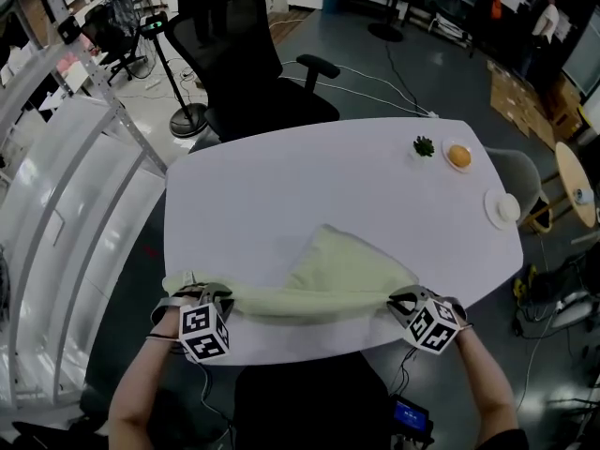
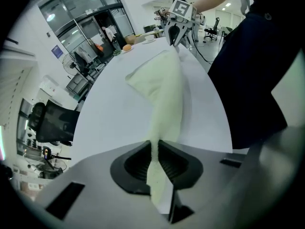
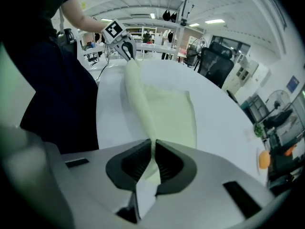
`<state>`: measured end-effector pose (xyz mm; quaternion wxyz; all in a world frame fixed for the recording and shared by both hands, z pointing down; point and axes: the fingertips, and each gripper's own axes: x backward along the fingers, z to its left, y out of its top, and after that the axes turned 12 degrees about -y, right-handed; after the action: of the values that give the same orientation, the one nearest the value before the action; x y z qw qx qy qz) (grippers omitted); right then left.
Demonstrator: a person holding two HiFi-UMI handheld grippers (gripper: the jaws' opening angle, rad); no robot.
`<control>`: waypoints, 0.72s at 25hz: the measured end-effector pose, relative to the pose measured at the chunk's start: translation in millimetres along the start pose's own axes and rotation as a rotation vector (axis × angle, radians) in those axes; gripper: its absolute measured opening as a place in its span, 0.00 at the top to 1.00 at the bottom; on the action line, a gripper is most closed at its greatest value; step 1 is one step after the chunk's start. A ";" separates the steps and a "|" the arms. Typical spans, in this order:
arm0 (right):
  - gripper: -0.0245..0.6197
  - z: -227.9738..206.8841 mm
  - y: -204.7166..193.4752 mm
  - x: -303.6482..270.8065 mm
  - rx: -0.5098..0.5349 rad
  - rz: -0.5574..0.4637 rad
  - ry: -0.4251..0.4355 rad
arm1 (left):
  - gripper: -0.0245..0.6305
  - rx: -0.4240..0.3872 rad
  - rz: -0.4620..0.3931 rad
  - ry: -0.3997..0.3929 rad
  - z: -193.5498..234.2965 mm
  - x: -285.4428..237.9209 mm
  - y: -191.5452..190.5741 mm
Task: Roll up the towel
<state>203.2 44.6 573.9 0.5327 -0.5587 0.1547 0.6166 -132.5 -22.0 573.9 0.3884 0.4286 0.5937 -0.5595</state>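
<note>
A pale yellow-green towel (image 1: 328,275) lies on the white table (image 1: 281,186) near its front edge, its near edge stretched taut between both grippers. My left gripper (image 1: 217,300) is shut on the towel's left corner; in the left gripper view the towel (image 2: 164,89) runs from the closed jaws toward the other gripper (image 2: 180,14). My right gripper (image 1: 401,306) is shut on the right corner; the right gripper view shows the towel (image 3: 162,111) pinched between its jaws, with the left gripper (image 3: 120,36) at the far end. The rest of the cloth drapes back onto the table in a peak.
At the table's far right stand a small green plant (image 1: 424,145), an orange on a plate (image 1: 458,156) and a white dish (image 1: 506,208). A black office chair (image 1: 246,64) is behind the table. A metal rack (image 1: 66,186) runs along the left.
</note>
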 end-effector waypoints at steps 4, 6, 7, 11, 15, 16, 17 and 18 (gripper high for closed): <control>0.90 -28.3 6.3 -17.8 0.012 0.011 0.001 | 0.87 0.014 0.021 0.024 33.4 -5.2 7.1; 0.90 -38.9 7.6 -31.4 0.023 0.020 0.001 | 0.87 0.021 0.038 0.030 49.2 -10.9 9.0; 0.90 -43.1 8.2 -38.3 0.025 0.025 0.002 | 0.87 0.025 0.047 0.029 56.4 -14.5 8.7; 0.90 -56.1 8.9 -60.9 0.026 0.046 0.003 | 0.87 0.056 0.081 0.013 78.1 -32.7 6.8; 0.89 -65.2 2.7 -77.0 0.042 0.065 -0.002 | 0.87 0.060 0.115 0.002 89.8 -51.6 6.6; 0.89 -66.9 1.0 -79.9 0.048 0.070 -0.006 | 0.87 0.054 0.124 0.003 91.9 -54.8 6.2; 0.88 -67.9 -0.5 -82.3 0.053 0.073 -0.009 | 0.87 0.049 0.131 0.002 93.4 -57.3 5.7; 0.88 -68.2 -1.7 -84.2 0.055 0.075 -0.011 | 0.87 0.049 0.136 -0.001 94.4 -59.4 4.9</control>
<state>224.2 -49.1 624.1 0.5251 -0.5343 0.1897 0.6347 -109.9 -120.5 621.3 0.4149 0.4771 0.5491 -0.5466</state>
